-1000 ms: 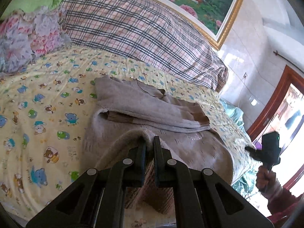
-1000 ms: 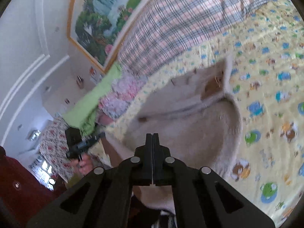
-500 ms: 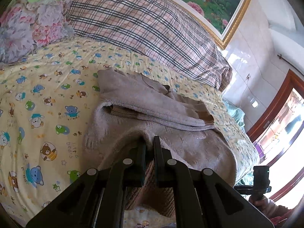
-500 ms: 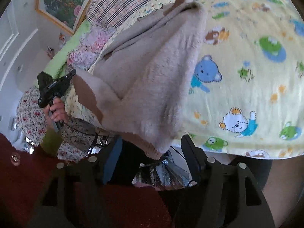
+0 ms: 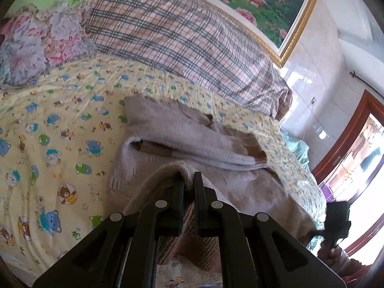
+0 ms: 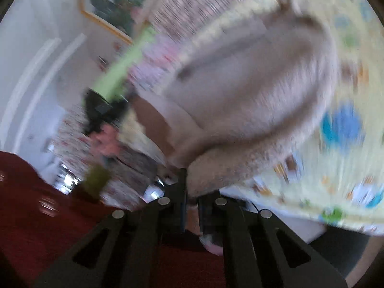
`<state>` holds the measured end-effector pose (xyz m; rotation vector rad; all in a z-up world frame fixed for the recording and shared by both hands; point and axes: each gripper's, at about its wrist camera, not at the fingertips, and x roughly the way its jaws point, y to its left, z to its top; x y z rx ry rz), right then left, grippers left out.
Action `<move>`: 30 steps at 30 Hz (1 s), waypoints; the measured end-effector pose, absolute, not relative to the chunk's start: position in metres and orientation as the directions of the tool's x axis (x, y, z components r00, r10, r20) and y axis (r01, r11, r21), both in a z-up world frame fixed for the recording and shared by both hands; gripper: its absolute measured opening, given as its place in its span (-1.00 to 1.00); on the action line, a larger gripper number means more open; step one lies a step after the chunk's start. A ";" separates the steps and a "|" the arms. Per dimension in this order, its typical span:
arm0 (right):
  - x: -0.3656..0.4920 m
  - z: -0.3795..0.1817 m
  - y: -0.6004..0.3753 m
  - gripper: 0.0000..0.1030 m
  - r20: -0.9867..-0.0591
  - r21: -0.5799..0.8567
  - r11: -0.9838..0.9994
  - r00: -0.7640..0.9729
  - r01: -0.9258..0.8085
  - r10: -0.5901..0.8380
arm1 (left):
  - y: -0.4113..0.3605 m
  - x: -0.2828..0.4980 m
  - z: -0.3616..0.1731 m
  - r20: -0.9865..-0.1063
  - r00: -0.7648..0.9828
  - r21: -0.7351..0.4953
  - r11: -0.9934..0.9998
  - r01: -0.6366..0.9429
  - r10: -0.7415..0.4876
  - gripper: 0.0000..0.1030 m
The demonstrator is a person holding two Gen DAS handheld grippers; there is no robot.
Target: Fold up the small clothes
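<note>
On the bed sheet, near its front edge, a beige fleece garment is lying with its upper part already doubled over. Left gripper is clamping the near hem, jaws pinched together on a raised fold of fabric, fingers pointing across the bed toward the plaid quilt. Right gripper is sitting low at the bed's edge, jaws nearly together with the garment's other hem corner between them; the right view is heavily blurred, so how firm that grip is cannot be judged.

Step in hand, by my reading: carrying the bottom hem up and over the folded upper part.

Doing it well:
- both corners should be rising level, hem kept taut between them, so the fold line is running straight
- the right grip should be holding full fabric thickness, not just pile, before lifting
- the hem should be landing square on the doubled part, not past it
- fleece is thick and clingy; a slow lay-down should be avoiding bunching.

Pose: left tool is angling slightly downward over the sheet; right tool is tilting up from below the mattress edge.
</note>
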<state>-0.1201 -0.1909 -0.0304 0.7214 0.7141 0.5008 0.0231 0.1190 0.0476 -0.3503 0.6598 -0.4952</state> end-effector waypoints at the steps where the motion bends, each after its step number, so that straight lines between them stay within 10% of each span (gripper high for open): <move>1: -0.121 -0.018 -0.197 -0.84 -0.370 0.743 0.642 0.683 -0.189 0.630 | 0.119 0.023 0.052 -0.483 0.688 -0.460 0.826 0.326 -0.541 -0.91; 10: -0.092 0.076 -0.272 -0.84 -0.083 0.735 0.615 0.862 -0.287 0.501 | 0.119 0.051 0.096 -0.395 0.759 -0.442 0.831 0.338 -0.518 -0.91; 30: 0.093 0.012 -0.358 -0.84 -0.342 0.801 0.591 0.885 0.099 0.315 | 0.096 0.232 0.033 -0.576 0.726 -0.412 0.900 0.140 -0.376 -0.91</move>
